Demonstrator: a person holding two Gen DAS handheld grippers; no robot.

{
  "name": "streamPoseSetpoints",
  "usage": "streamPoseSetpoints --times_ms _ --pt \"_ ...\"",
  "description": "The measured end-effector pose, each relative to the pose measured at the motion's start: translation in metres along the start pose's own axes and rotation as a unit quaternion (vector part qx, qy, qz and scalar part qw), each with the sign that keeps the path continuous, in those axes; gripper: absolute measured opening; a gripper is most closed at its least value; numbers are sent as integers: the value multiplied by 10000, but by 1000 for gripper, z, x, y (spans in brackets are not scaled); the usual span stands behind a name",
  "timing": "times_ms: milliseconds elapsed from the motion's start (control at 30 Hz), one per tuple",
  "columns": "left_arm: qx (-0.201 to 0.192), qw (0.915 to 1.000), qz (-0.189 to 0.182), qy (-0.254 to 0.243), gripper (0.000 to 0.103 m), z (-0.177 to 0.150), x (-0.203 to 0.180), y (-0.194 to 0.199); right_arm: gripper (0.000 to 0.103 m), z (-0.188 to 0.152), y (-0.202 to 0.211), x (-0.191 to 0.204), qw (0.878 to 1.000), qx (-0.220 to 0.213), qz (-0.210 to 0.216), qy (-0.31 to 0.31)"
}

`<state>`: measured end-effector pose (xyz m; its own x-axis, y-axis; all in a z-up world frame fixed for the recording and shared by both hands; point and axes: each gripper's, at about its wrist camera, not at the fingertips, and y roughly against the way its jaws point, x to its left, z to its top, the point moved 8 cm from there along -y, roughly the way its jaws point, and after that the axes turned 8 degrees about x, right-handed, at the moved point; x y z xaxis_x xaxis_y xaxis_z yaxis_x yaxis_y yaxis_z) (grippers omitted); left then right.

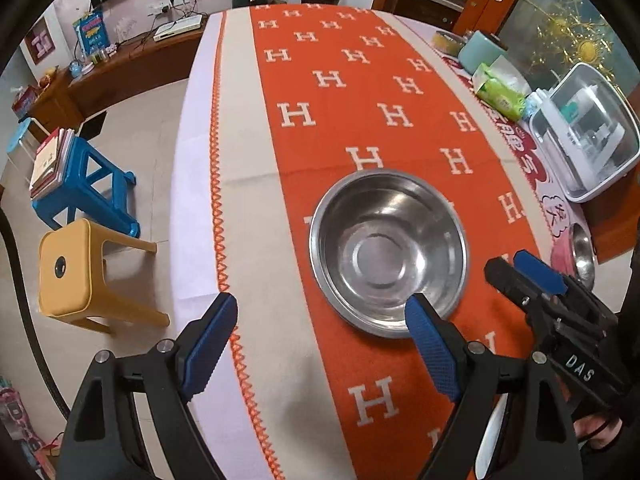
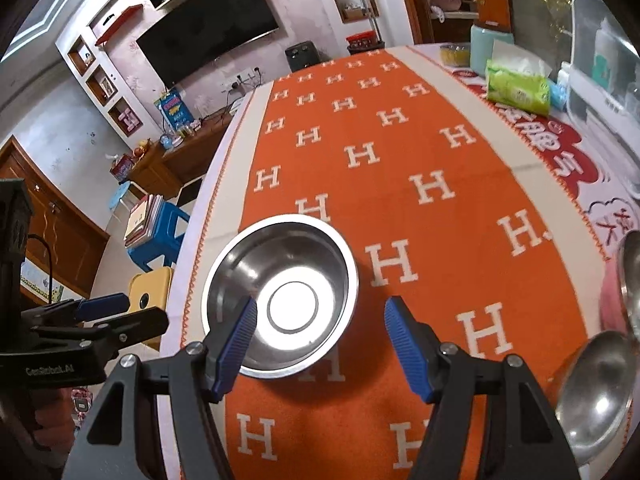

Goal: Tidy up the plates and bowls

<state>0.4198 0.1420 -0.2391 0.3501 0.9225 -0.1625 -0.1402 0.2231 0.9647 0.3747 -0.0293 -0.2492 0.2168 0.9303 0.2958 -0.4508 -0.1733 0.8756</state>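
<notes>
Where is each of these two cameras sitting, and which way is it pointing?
Left wrist view: mounted on the left tongs, looking forward over the orange cloth at a steel bowl; its own open fingers and the right tongs show.
Right wrist view: mounted on the right tongs, facing the same way; its own open fingers and the left tongs show.
Shared: bowl, cloth, green tissue pack, blue stool.

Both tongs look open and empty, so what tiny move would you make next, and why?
Probably ease the right tongs down over the near rim of the round stainless-steel bowl. It sits upright and empty on the orange H-patterned cloth, one blue finger already over its rim; the left tongs are open too.
</notes>
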Motion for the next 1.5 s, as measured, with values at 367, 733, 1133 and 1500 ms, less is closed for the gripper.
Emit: streamPoseSetpoints --times_ms 367,733,1133,1500 --pt "190 9994 -252 138 84 2 -5 -48 66 -25 -35 4 9997 237 94 -20" --pt "452 9964 -651 286 49 -2 -12 -76 27 -36 -44 5 9991 308 232 -162" --pt "456 9954 -805 228 25 -5 -18 -81 26 -37 -41 4 9992 302 187 -171" --pt "386 9951 -868 278 25 -25 -12 -59 26 -47 -25 16 9995 245 202 -56"
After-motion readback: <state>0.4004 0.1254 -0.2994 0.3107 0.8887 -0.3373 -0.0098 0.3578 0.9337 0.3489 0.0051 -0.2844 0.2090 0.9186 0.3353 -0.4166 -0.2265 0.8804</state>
